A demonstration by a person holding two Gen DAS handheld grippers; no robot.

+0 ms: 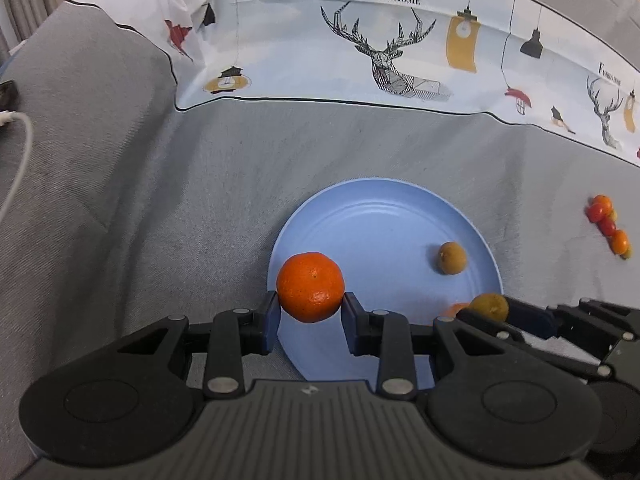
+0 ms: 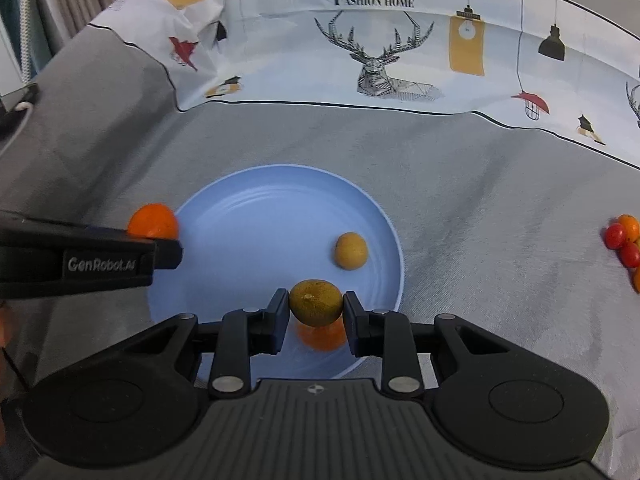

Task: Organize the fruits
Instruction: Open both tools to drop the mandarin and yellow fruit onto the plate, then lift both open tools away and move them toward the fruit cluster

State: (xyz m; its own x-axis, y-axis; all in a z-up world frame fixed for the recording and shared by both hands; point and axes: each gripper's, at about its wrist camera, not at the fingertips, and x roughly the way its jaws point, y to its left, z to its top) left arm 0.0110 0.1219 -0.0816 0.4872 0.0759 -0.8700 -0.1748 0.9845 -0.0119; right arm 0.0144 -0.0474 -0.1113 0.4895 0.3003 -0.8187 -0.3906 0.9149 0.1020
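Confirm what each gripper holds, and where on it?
Left gripper: orange tangerine, pinched at its sides. Right gripper: greenish-yellow fruit, pinched at its sides.

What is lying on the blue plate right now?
On the blue plate lies one brownish-yellow fruit, and an orange fruit sits mostly hidden beneath the greenish fruit held in the right gripper.

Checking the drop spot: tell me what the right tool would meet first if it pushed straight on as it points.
Probably the orange fruit lying on the blue plate, just beneath the greenish fruit the right tool grips; depth is unclear.
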